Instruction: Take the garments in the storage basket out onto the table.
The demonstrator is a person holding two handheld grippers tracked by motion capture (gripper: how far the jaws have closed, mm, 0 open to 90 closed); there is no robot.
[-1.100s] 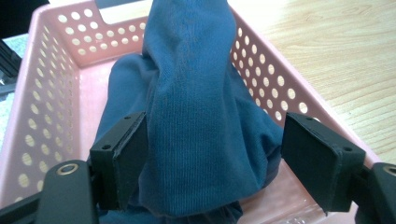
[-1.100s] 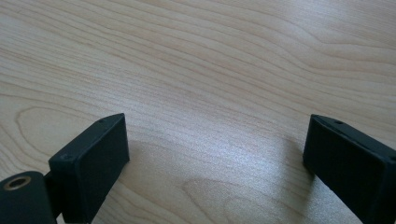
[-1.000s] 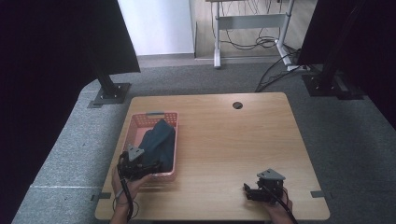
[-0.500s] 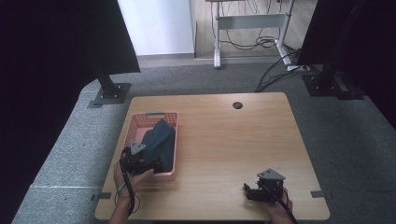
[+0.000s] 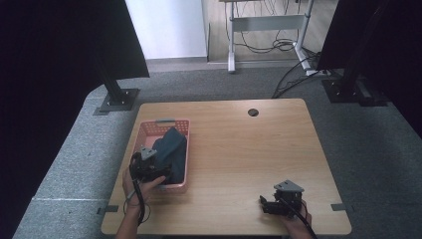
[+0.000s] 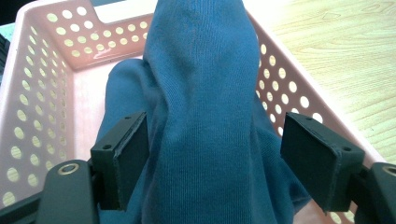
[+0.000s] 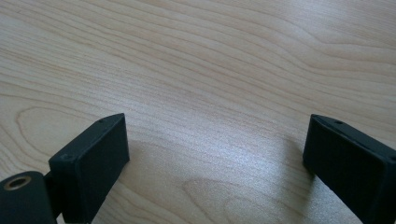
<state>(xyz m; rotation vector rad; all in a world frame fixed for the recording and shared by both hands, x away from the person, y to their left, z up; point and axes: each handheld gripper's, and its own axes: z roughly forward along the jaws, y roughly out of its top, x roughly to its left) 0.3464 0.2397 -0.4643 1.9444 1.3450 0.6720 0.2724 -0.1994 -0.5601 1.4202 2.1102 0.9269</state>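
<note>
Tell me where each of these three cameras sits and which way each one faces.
High view: above the person's side, looking forward and down on the table; forearms, left gripper and right gripper enter from the bottom.
Left gripper view: rides that gripper, looking along its open jaws at the blue cloth in the pink basket.
Right gripper view: looks along its open jaws at bare tabletop.
Shared: high and left gripper views both show the cloth and the basket.

Tool [image 6: 212, 154] astride blue cloth [image 6: 205, 93]
</note>
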